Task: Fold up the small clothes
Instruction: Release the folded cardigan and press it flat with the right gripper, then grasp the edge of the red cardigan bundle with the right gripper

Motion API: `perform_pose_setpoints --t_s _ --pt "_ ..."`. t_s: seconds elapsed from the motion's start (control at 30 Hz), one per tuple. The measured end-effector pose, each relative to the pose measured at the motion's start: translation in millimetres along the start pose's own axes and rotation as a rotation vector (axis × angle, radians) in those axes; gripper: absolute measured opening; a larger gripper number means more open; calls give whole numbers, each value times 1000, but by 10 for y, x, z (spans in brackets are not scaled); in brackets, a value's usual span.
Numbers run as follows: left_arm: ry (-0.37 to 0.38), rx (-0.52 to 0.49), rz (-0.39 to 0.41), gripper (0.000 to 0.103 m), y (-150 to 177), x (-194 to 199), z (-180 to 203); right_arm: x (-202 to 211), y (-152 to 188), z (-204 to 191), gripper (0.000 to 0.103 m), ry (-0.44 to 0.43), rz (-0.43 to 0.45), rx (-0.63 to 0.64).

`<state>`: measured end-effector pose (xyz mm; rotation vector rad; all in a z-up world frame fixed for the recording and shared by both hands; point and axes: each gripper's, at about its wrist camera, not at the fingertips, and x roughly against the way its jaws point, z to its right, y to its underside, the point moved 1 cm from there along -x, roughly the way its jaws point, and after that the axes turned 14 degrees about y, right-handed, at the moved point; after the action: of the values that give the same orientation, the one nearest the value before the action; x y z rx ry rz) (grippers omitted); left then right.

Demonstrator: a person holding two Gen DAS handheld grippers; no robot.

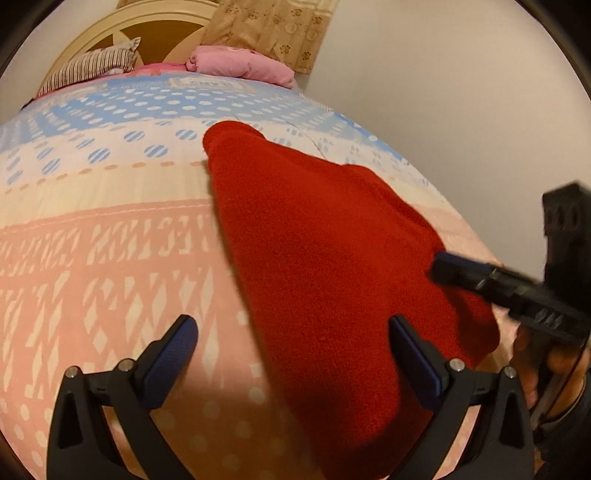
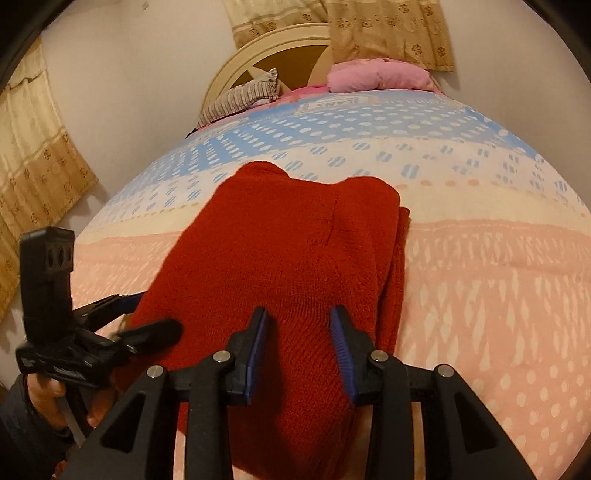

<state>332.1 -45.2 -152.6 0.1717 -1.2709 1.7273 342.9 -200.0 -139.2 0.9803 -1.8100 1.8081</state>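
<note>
A red knit garment [image 1: 325,243] lies folded lengthwise on the patterned bedspread [image 1: 110,240]; it also shows in the right wrist view [image 2: 280,243]. My left gripper [image 1: 293,332] is open, its right finger over the garment's near part, its left finger over the bedspread. My right gripper [image 2: 299,325] is partly open, hovering over the garment's near end with fabric showing between the fingers, not clamped. The right gripper also shows in the left wrist view [image 1: 454,269] at the garment's right edge, and the left gripper in the right wrist view [image 2: 147,317] at the garment's left edge.
A striped pillow [image 1: 92,66] and a pink pillow [image 1: 240,66] lie at the headboard [image 1: 110,26]. Curtains [image 2: 33,166] hang on the walls. The bed's side edge runs close beside the garment near the wall [image 1: 461,110].
</note>
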Motion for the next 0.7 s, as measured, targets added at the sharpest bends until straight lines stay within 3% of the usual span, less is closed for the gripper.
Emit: perform_pose_setpoints --t_s 0.07,0.17,0.2,0.3,0.47,0.7 --pt "-4 -2 -5 103 -6 -11 -5 71 -20 112 43 -30 39 -51" --pt "-8 -5 -10 103 -6 -25 12 74 -75 303 64 -9 66 -146" --pt "-10 -7 -11 103 -3 -25 14 58 -83 383 66 -2 61 -175" --pt "-10 -9 -15 103 -7 -33 9 -92 -119 616 66 2 8 -269" --pt "-9 -11 -18 103 -6 -34 11 -382 -159 908 66 -61 -92 -409" --pt "-8 -14 -24 103 -12 -58 17 -609 -276 864 66 -102 -137 -415"
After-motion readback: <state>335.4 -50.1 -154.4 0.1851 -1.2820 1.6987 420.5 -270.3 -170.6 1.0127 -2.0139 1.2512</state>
